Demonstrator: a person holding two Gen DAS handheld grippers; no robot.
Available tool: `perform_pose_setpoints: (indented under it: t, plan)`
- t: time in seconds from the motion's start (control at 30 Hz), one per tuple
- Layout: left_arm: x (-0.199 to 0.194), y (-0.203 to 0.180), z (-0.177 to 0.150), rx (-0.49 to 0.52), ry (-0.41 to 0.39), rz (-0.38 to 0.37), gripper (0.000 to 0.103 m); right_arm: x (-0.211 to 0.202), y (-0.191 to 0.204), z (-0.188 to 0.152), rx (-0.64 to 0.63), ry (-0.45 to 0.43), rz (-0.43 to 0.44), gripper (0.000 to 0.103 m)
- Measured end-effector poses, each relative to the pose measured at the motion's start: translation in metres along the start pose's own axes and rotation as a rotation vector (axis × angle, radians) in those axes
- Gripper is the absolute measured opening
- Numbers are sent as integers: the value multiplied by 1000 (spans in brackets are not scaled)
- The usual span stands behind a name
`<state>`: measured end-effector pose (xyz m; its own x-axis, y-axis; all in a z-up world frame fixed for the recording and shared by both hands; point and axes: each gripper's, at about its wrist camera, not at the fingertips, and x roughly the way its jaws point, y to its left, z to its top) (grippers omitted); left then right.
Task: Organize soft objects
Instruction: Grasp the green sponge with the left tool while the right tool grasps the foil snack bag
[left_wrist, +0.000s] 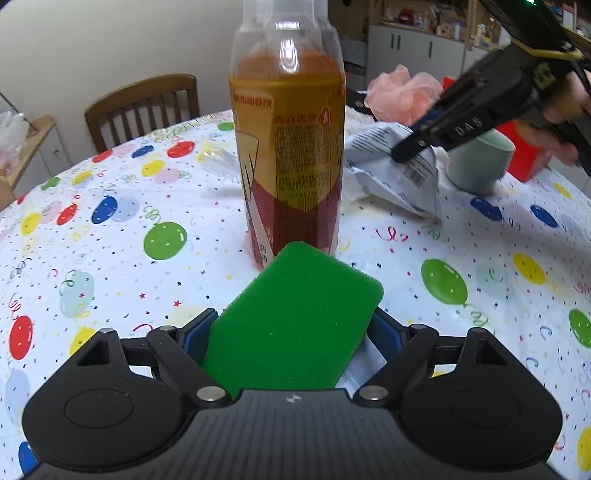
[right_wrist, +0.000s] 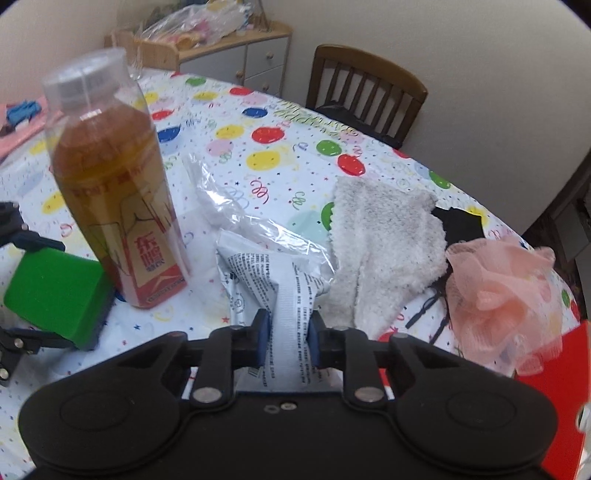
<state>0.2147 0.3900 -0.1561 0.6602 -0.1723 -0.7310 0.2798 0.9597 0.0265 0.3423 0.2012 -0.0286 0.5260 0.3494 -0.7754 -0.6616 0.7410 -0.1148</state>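
Round table (left_wrist: 110, 258) under glossy balloon-print cloth, wooden chair (right_wrist: 365, 92) behind, cabinets along the wall.

Mid-carry on both sides, by the look of it.

Left gripper (left_wrist: 291, 332): pinching green sponge (left_wrist: 295, 325) across its width, blue pads pressed into the edges. Sponge is a rounded-corner block, coarse open-cell foam on top, darker layer underneath visible from right wrist view. Held close to the cloth, just in front of the bottle (left_wrist: 288, 147); touching the table or not, cannot tell.

Right gripper (right_wrist: 286, 339): pressed together on a crumpled grey-white printed plastic bag (right_wrist: 280, 291), thin film, creased, rest of the bag trailing ahead onto the table. Clear film wrap (right_wrist: 236, 214) beside it.

Still loose on the table: fluffy off-white towel (right_wrist: 384, 243), bunched; pink mesh bath pouf (right_wrist: 498, 291), ruffled netting; something black and thin between them, too hidden to name. Pale green cup (left_wrist: 480, 166) and red box (left_wrist: 524, 155) beyond the bag.

Bottle: rigid clear plastic, amber liquid, tall and narrow, red-yellow label. Likely easy to tip.

Next move, judgement only: sponge needs routing around the bottle, not through it. Bag is slippery film, so a firm pinch is wanted and the dragging tail could snag the towel. Drop-off spot for soft items not identifiable in either view.
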Motion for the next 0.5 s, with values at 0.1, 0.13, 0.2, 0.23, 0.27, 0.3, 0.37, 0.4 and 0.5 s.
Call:
perform_pose_setpoints:
  t: [0.1, 0.13, 0.2, 0.23, 0.27, 0.3, 0.37, 0.4, 0.5]
  plan:
    - [-6, -3, 3, -28, -13, 21, 87, -12, 1, -4, 28, -17, 4, 17]
    - [-8, -4, 4, -41, -21, 27, 87, -17, 1, -5, 37, -26, 8, 17]
    - [-13, -7, 7, -65, -30, 37, 87, -29, 1, -8, 57, -42, 15, 17]
    - [-16, -9, 9, -73, -34, 44, 87, -35, 2, -9, 62, -48, 18, 17]
    - [-19, -11, 11, -86, -39, 48, 87, -41, 1, -10, 69, -56, 23, 17]
    - [-22, -13, 13, -99, -46, 47, 87, -48, 1, -12, 78, -64, 27, 17]
    - [-29, -18, 18, -118, -58, 54, 87, -61, -1, -15, 95, -84, 35, 17]
    - [-33, -21, 21, -125, -66, 57, 87, -68, -2, -16, 104, -94, 34, 17]
    - [-45, -31, 31, -148, -90, 62, 87, -89, -7, -21, 136, -122, 41, 17]
